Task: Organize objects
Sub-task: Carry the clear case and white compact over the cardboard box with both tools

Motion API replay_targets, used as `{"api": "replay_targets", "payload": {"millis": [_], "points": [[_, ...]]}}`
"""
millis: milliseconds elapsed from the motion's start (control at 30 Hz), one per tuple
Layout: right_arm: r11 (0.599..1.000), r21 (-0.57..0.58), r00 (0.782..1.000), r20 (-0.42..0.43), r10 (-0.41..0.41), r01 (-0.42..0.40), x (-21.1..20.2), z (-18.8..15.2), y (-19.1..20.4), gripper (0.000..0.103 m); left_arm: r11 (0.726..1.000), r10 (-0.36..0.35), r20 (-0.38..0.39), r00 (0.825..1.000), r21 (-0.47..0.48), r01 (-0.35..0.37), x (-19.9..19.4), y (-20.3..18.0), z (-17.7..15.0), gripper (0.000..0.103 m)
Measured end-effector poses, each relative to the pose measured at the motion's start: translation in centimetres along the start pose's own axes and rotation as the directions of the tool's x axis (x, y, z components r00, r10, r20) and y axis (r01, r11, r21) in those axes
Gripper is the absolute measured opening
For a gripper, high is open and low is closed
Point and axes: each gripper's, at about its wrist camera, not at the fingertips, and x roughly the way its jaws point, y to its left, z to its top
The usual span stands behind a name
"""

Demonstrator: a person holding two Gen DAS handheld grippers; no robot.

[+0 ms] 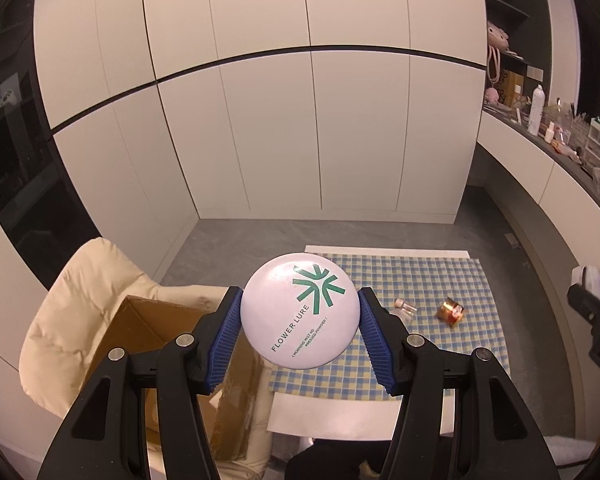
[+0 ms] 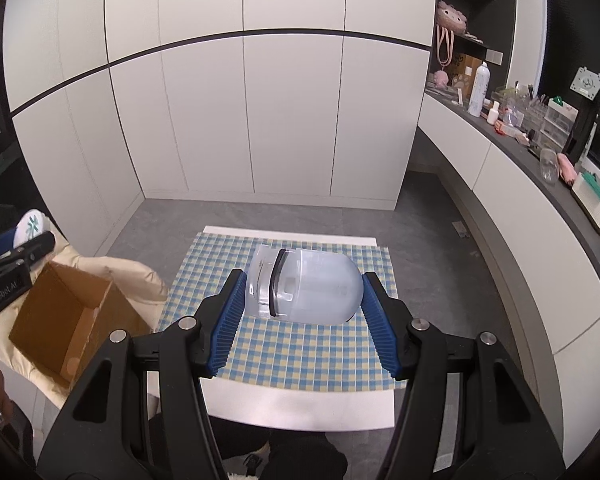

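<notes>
2 grippers each carry a load above the checked cloth (image 2: 300, 356). Clamped across its width between the blue pads of the left gripper (image 1: 299, 316) is a round white compact (image 1: 299, 316); the open cardboard box (image 1: 148, 332) on the cream chair (image 1: 80, 304) lies to the lower left of that frame, just beside the left finger. The right gripper (image 2: 302, 294) is closed on a translucent container (image 2: 304, 286), its long axis running across the frame from pad to pad. From this view the box (image 2: 66, 320) sits at the far left, well apart. My judgement: the left hand is nearer, so the compact probably drops in first. A small bottle (image 1: 405, 306) and a gold-wrapped item (image 1: 452, 312) remain on the cloth.
</notes>
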Motion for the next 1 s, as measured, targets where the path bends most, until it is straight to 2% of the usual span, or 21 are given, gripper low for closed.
{"api": "replay_targets", "payload": {"millis": [300, 400, 567, 900, 1000], "points": [[0.999, 0.024, 0.997, -0.066, 0.027, -0.025, -0.4, -6.6, -0.3, 0.060, 1.000, -0.015, -0.003, 1.000, 0.006, 0.015, -2.0, 0.5, -4.7, 0.058], [0.999, 0.006, 0.994, -0.099, 0.036, -0.036, -0.4, -8.7, 0.0, 0.060, 0.999, -0.040, -0.023, 0.999, 0.006, 0.040, -2.3, 0.7, -6.2, 0.058], [0.998, 0.021, 0.989, -0.139, 0.055, -0.052, -0.6, -11.8, 0.2, 0.060, 0.999, -0.041, -0.058, 0.997, 0.010, 0.041, -2.5, 1.0, -8.8, 0.058], [0.996, 0.032, 0.978, -0.192, 0.088, -0.083, -2.0, -16.6, 0.3, 0.060, 0.999, -0.036, -0.092, 0.995, 0.031, 0.039, -3.8, 1.8, -12.9, 0.058], [0.997, 0.026, 0.977, -0.198, 0.075, -0.071, -2.8, -17.6, 0.1, 0.060, 0.999, -0.028, -0.102, 0.994, 0.026, 0.031, -4.3, 2.3, -14.3, 0.058]]}}
